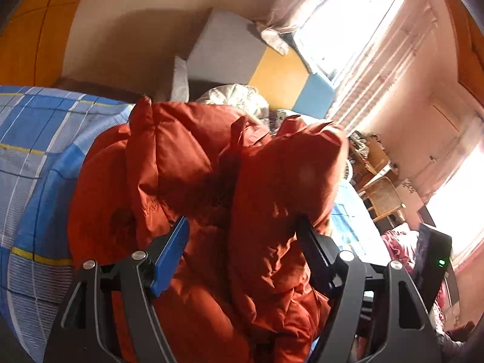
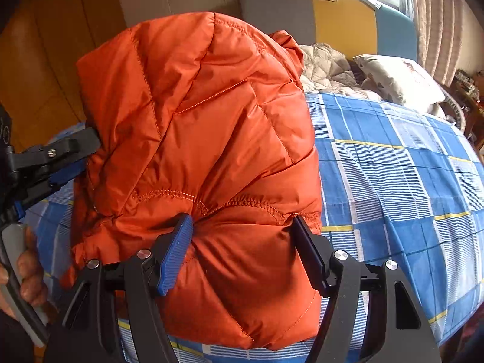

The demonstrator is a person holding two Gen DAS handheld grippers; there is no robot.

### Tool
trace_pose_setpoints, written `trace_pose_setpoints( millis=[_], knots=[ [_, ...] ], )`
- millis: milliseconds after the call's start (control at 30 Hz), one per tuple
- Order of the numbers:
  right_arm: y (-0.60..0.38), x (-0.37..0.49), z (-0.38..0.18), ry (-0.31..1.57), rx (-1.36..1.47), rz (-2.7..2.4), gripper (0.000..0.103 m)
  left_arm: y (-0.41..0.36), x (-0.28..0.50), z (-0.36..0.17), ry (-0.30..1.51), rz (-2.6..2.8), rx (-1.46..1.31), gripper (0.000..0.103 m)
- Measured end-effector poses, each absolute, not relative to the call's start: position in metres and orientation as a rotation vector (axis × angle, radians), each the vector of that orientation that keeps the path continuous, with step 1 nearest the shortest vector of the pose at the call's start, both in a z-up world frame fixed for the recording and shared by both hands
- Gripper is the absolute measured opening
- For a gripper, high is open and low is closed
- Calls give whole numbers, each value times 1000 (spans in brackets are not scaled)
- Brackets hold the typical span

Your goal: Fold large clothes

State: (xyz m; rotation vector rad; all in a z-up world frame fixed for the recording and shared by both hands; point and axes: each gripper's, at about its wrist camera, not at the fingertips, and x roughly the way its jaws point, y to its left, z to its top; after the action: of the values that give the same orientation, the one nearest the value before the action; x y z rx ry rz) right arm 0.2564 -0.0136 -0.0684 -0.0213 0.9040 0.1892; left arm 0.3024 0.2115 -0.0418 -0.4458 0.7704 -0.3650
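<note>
An orange quilted puffer jacket (image 2: pixel 196 127) lies bunched in a thick bundle on the blue plaid bed sheet (image 2: pixel 393 181). My right gripper (image 2: pixel 242 227) stands wide open around the bundle's near edge, its blue pads (image 2: pixel 175 254) touching the fabric on both sides. My left gripper (image 1: pixel 242 227) is also wide open, with the jacket (image 1: pixel 193 163) bulging between its fingers. The left gripper also shows in the right wrist view (image 2: pixel 57 163), at the bundle's left side, held by a hand.
A grey, yellow and blue headboard (image 2: pixel 341 21) stands at the far end, with a pillow (image 2: pixel 399 78) and a pale quilt (image 2: pixel 326 66). A wooden wardrobe (image 2: pixel 45 69) is at left. Curtains and a bright window (image 1: pixel 357 18) are at right, with chairs (image 1: pixel 384 196) beside the bed.
</note>
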Motion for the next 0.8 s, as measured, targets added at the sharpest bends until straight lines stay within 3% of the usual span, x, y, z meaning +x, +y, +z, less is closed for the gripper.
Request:
trace_pose_setpoints(
  millis=[67,233,300,333,367,467,800],
  knots=[
    [-10,256,-69,900,-45,180,68,212,302,-45,766,-316,-457,63],
    [11,258,-69,912,-171,181,68,209,294,-41,743,-224,-443,62],
    [17,260,-69,918,-211,189,68,205,294,-38,741,-216,-392,57],
    [18,261,-69,921,-219,188,68,204,296,-37,747,-231,-380,48],
    [18,261,-69,922,-224,191,68,202,300,-38,757,-240,-362,25],
    [20,261,-69,920,-231,193,68,197,301,-36,745,-256,-341,5],
    [4,264,-38,837,-108,212,68,219,292,-52,757,-210,-393,2]
  ],
)
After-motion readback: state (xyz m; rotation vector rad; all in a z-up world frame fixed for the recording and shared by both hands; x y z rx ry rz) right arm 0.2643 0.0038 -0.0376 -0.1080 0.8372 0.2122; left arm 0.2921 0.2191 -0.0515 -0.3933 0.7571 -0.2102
